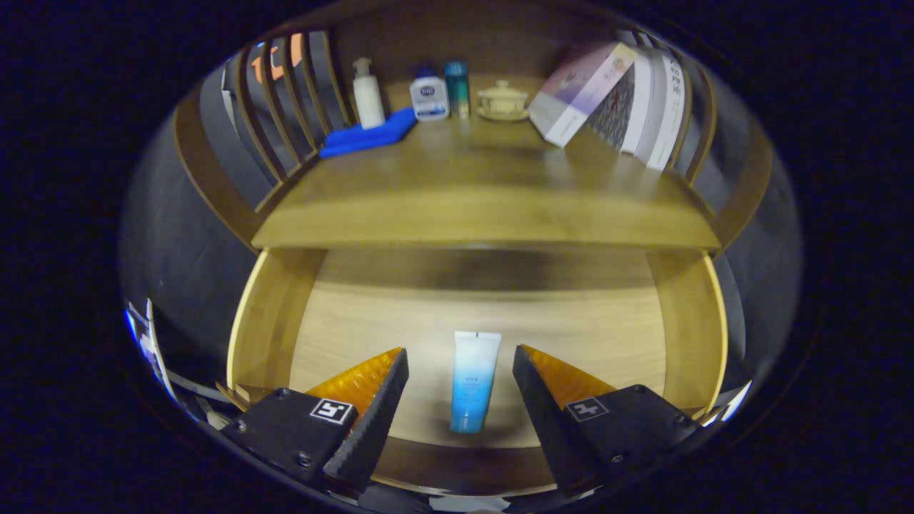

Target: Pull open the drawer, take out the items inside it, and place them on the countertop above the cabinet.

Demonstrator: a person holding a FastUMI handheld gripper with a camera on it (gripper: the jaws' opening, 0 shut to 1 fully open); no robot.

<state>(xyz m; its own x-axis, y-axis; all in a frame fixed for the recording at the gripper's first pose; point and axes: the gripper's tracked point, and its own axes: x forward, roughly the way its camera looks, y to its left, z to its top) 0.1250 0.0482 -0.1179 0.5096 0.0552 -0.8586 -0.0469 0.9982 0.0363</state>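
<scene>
Hovering gripper (460, 364) (fingers spread) astride tube (474, 381) in open drawer (265, 314)

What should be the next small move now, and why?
Probably lower the open tongs and close them on the white-to-blue plastic tube. It lies between the fingers on the open wooden drawer's floor, not yet gripped.

Place: home-like booth
Evidence: wooden slatted cabinet (485, 178) beyond the fingers, white pump bottle (368, 94), leaning books (628, 100) on top

Wooden slatted side rails (282, 107) – dark booth wall behind.
</scene>
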